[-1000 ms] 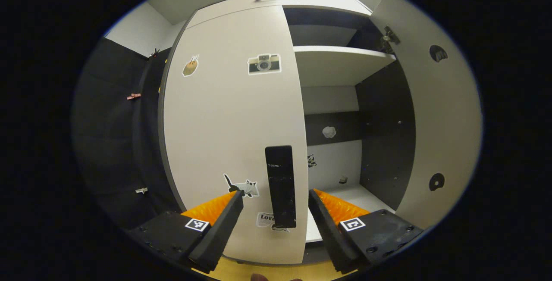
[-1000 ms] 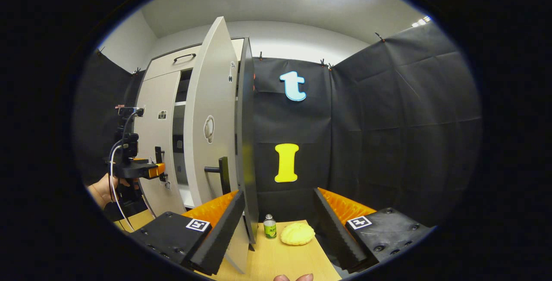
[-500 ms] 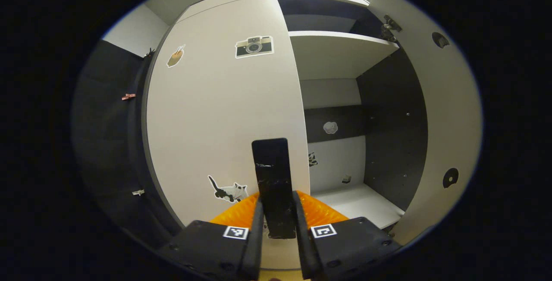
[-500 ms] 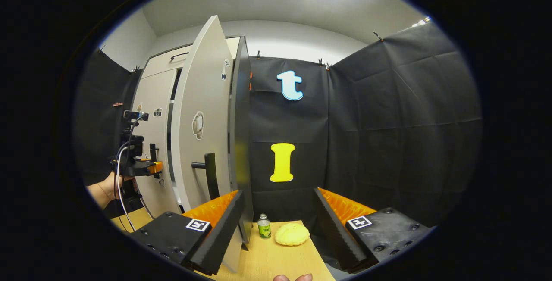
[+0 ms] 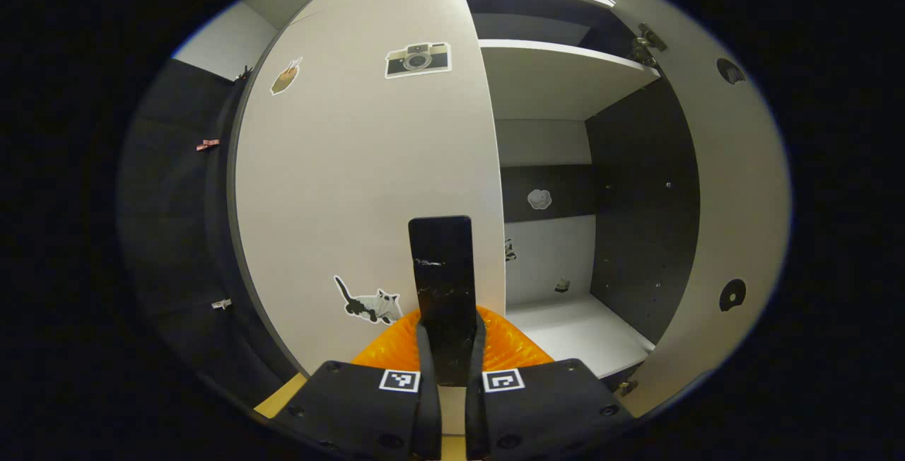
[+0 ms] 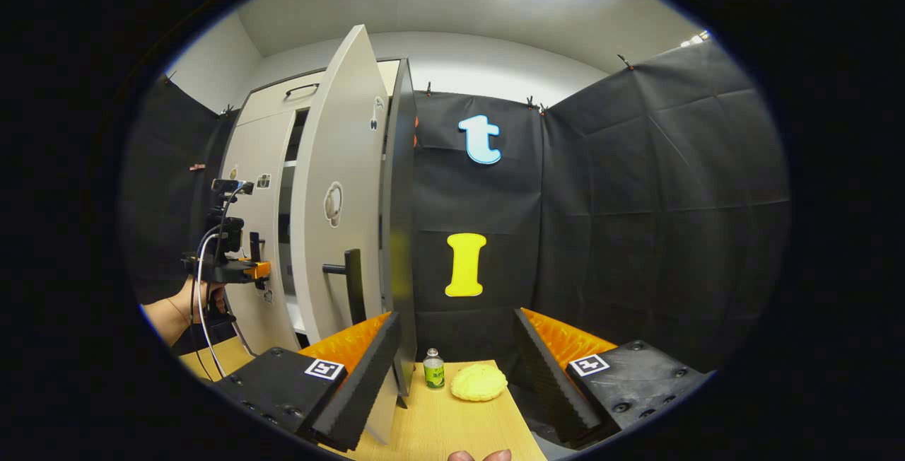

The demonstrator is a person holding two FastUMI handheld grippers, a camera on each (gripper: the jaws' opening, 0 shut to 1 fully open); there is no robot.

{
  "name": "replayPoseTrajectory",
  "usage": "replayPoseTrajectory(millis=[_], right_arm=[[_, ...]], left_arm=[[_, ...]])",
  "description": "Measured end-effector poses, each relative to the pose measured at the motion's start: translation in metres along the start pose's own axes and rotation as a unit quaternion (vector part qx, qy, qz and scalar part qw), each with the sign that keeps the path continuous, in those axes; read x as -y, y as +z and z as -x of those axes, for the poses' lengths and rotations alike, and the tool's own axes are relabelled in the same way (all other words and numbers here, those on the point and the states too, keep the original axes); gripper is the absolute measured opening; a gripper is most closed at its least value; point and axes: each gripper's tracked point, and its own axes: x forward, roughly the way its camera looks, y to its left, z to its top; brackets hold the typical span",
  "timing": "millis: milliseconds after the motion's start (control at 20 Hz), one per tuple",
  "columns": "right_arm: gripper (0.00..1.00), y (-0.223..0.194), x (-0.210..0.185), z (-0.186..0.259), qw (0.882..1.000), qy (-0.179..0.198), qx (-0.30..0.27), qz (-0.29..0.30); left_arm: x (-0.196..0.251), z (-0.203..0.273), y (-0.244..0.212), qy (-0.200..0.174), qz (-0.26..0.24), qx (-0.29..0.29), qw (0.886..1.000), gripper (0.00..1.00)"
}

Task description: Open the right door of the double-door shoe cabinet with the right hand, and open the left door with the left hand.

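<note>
The left gripper [image 5: 451,369] had closed, pinching the left door's handle [image 5: 442,270]. The right gripper [image 6: 459,376] stayed spread beside the opened right door [image 6: 339,213]. Pulling came next.

Two cabinet doors [image 6: 332,199] [image 5: 368,164], two door handles [image 5: 442,284] [image 6: 352,284], one small bottle [image 6: 433,369], one yellow bun [image 6: 479,382], two tongs [image 5: 450,369] [image 6: 459,376].

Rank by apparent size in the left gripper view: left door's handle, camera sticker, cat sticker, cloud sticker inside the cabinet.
1. Left door's handle, clearly largest, though nearest the camera.
2. Camera sticker and cat sticker look alike; not ranked.
3. Cloud sticker, smallest, farther back.
</note>
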Motion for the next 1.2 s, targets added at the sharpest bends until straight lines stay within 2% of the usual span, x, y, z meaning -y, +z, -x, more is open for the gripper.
replayPoseTrajectory(millis=[350,500,750,1200], right_arm=[[0.99,0.005,-0.015,0.019,1.000,-0.002,0.004,0.006],[0.99,0.012,-0.026,0.026,1.000,-0.005,0.012,0.012],[0.99,0.023,-0.045,0.040,0.999,-0.007,0.031,0.023],[0.99,0.017,-0.088,0.049,1.000,0.003,0.023,0.016]], left_arm=[[-0.025,0.068,-0.007,-0.018,0.039,0.007,0.999,0.16],[-0.038,0.091,-0.011,-0.024,0.036,0.001,0.999,0.16],[-0.059,0.116,-0.016,-0.034,0.044,-0.002,0.998,0.16],[-0.109,0.156,-0.022,-0.038,0.045,-0.001,0.998,0.14]])
